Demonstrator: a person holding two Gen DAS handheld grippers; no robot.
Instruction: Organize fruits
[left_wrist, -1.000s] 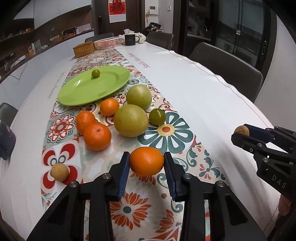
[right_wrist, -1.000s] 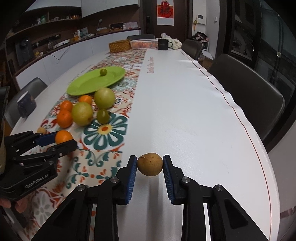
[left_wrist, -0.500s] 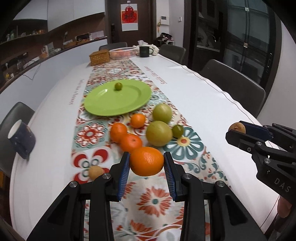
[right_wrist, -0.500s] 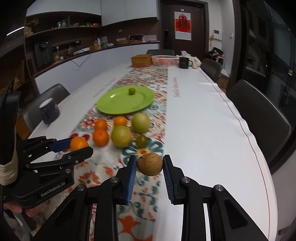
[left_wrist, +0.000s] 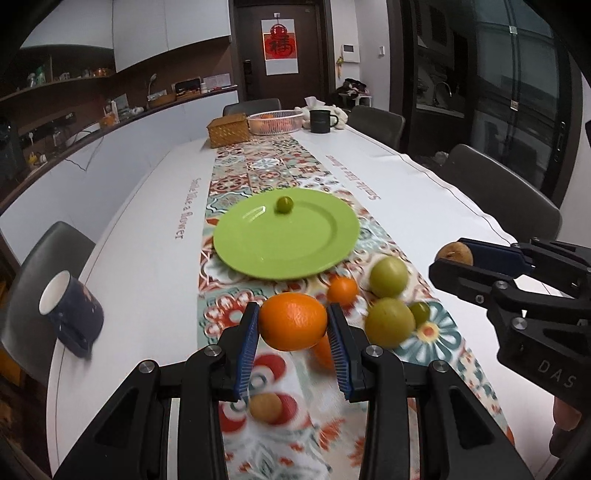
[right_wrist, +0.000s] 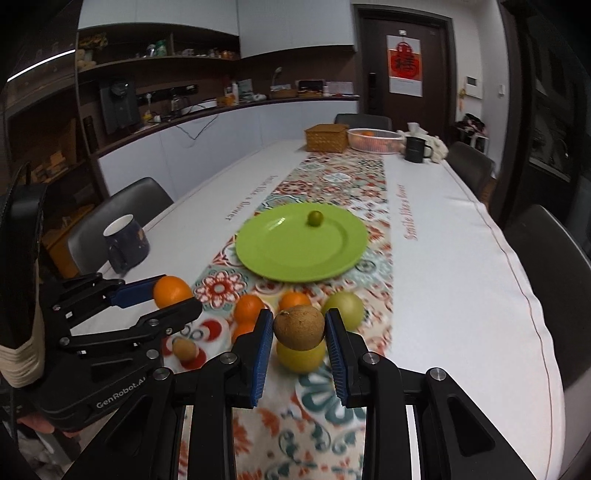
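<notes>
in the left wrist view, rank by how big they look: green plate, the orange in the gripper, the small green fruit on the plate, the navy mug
1. green plate
2. orange, held in the left gripper; it sits nearest the camera, so it looks bigger than it is
3. navy mug, about the same apparent size as the orange; unsure between them
4. small green fruit on the plate

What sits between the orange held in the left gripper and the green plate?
Only bare patterned runner lies between the orange in the left gripper and the green plate, per the left wrist view.

Four oranges (left_wrist: 293, 325), three green fruits (left_wrist: 388, 276), two mugs (left_wrist: 72, 319), one plate (left_wrist: 286, 238)
</notes>
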